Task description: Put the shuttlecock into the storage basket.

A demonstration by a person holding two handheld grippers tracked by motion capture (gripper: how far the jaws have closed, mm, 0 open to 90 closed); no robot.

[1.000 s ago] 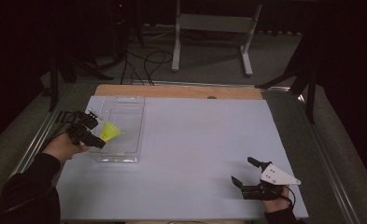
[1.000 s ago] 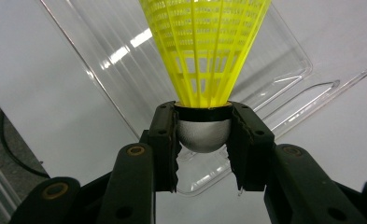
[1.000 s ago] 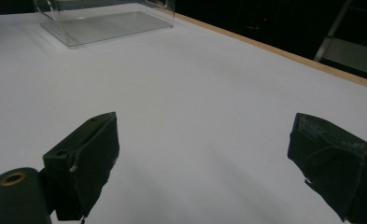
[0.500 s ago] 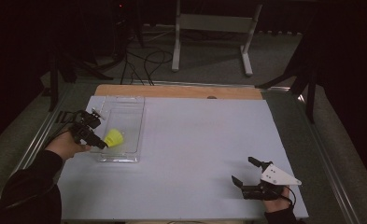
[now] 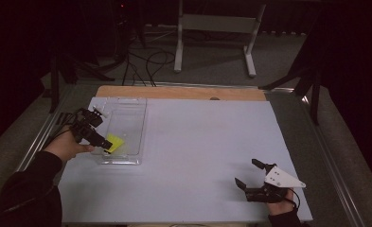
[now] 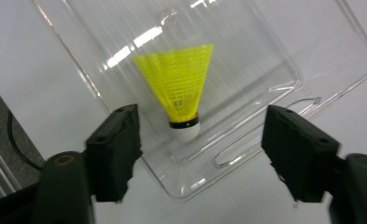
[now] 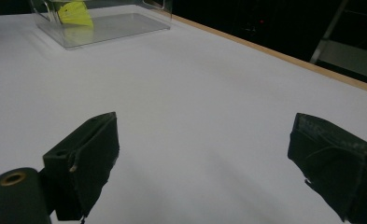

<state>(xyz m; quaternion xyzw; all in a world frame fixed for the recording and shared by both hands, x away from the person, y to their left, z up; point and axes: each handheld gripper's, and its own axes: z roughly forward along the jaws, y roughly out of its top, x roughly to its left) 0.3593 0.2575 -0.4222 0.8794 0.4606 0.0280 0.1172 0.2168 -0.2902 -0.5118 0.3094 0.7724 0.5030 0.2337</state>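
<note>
Lying in the clear plastic tray (image 6: pixel 312 51) at centre frame, yellow shuttlecock (image 6: pixel 179 86), left gripper (image 6: pixel 200 154) hovering with jaws open, right gripper (image 5: pixel 248 173) resting lower right, jaws open.

The left gripper (image 5: pixel 104 143) is hanging low at the table's left side with its jaws spread wide. The right gripper (image 5: pixel 250 174) is resting near the front right, jaws also gaping apart.

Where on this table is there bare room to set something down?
The widest free patch is the white table top between the clear tray and the right gripper, back to the wooden edge strip. The near left corner is crowded: the left gripper hangs over the tray, above the yellow shuttlecock.
</note>
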